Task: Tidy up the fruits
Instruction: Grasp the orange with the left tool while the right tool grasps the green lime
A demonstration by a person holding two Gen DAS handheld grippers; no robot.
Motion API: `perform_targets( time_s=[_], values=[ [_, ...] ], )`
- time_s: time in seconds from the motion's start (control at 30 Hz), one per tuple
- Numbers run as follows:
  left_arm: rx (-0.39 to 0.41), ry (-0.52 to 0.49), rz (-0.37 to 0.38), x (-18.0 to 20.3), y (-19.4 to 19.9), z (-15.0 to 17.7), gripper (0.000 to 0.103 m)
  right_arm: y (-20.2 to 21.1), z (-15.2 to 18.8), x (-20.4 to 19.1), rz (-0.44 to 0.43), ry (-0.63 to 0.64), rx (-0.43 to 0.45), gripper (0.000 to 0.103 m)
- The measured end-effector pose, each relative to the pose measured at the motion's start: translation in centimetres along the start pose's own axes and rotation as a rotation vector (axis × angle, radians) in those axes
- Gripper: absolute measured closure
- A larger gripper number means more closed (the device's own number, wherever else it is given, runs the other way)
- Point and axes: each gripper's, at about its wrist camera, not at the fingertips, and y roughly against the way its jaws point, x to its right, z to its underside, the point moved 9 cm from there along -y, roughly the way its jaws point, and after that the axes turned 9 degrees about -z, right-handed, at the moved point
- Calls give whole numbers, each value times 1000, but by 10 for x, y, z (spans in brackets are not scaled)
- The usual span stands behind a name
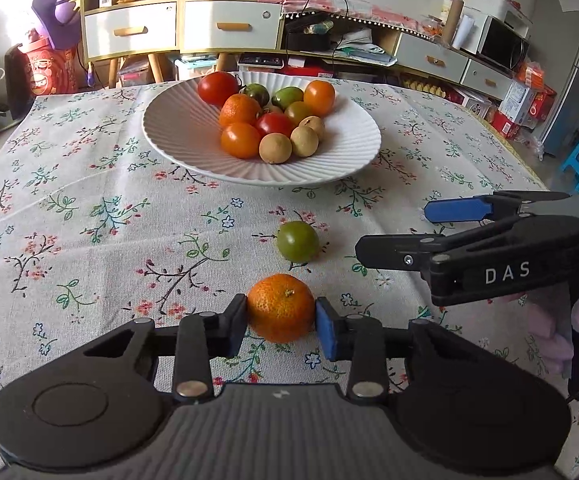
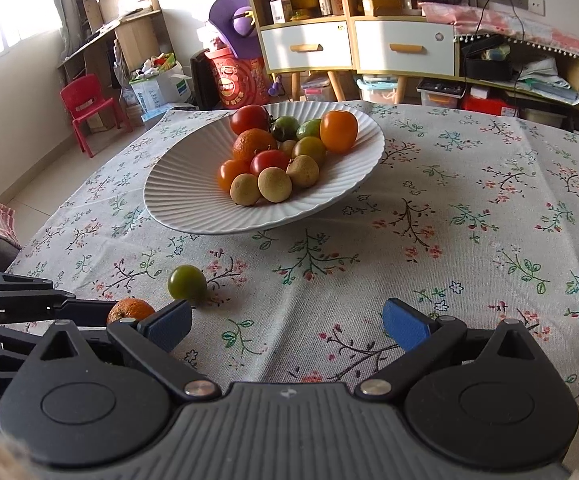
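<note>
My left gripper is shut on an orange mandarin, low over the floral tablecloth. A green tomato lies on the cloth just beyond it. A white ribbed plate further back holds several tomatoes, mandarins and longans. My right gripper is open and empty to the right of the green tomato. In the right wrist view the right gripper is open over bare cloth, the green tomato lies ahead on the left, the mandarin shows partly behind the left gripper, and the plate stands beyond.
Cabinets with drawers, boxes and a microwave stand behind the table. A red child's chair stands on the floor at the left. The table's edge runs along the left in the right wrist view.
</note>
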Motion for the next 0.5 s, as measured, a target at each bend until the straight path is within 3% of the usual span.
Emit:
perform_targets(
  time_s=[0.13, 0.33, 0.4, 0.5],
  values=[
    [-1, 20, -15, -14, 4, 3, 73, -5, 0, -13, -30, 29, 5, 9],
    [1, 59, -38, -31, 9, 2, 73, -15, 0, -29, -72, 90, -1, 28],
    [2, 61, -37, -32, 10, 1, 73, -17, -1, -33, -80, 121, -4, 45],
    [12, 49, -40, -33, 10, -1, 73, -20, -1, -40, -96, 131, -10, 52]
  ],
)
